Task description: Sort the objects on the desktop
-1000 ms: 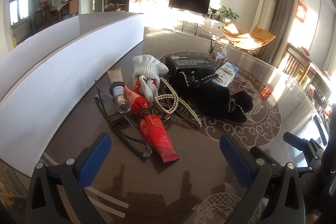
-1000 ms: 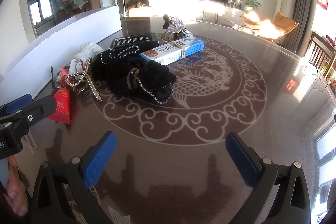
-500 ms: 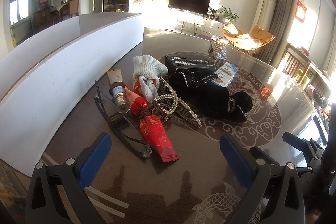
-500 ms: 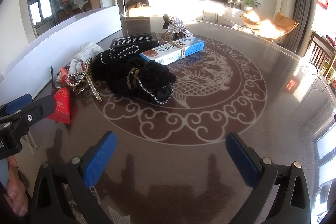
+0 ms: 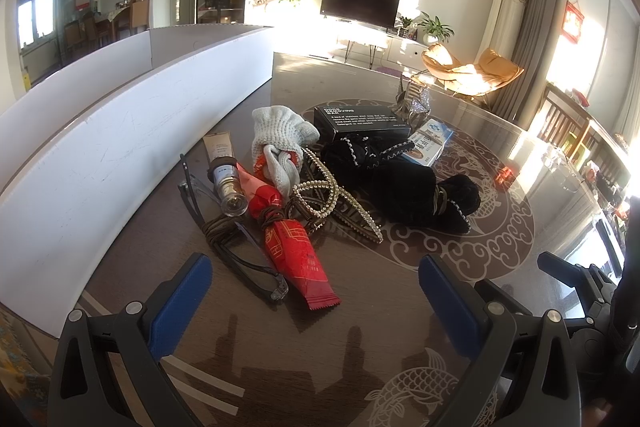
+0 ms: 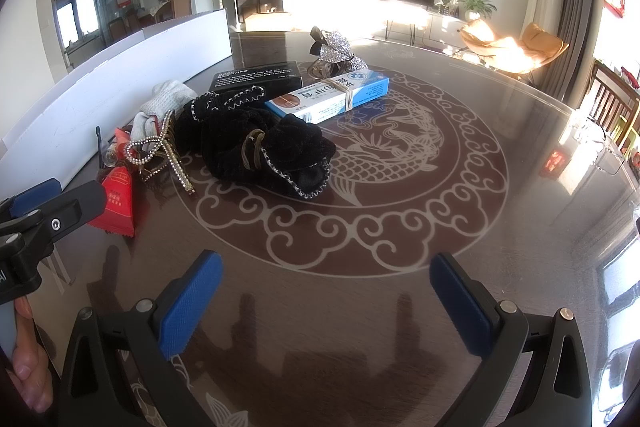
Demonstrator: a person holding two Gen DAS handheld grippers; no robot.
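In the left wrist view, the left gripper (image 5: 314,293) stands spread wide and empty at the bottom of the frame, over the dark table (image 5: 360,339). The pile to be sorted lies just above it, at frame centre. Nearest is the red packet (image 5: 294,251), its long axis running from the centre down toward the gap between the blue pads, a touch right of the left pad. Beside it on the left lie black glasses (image 5: 240,259) and a small bottle (image 5: 228,187). Above are a grey knit glove (image 5: 280,135), a pearl hair clip (image 5: 336,195), black velvet cloth (image 5: 404,183) and a black box (image 5: 360,117).

In the right wrist view, the right gripper (image 6: 326,291) is likewise released and empty, low in the frame. The pile sits in the upper left, well apart; the blue medicine box (image 6: 328,97) lies slantwise above centre. I judge the left gripper nearer to the red packet.
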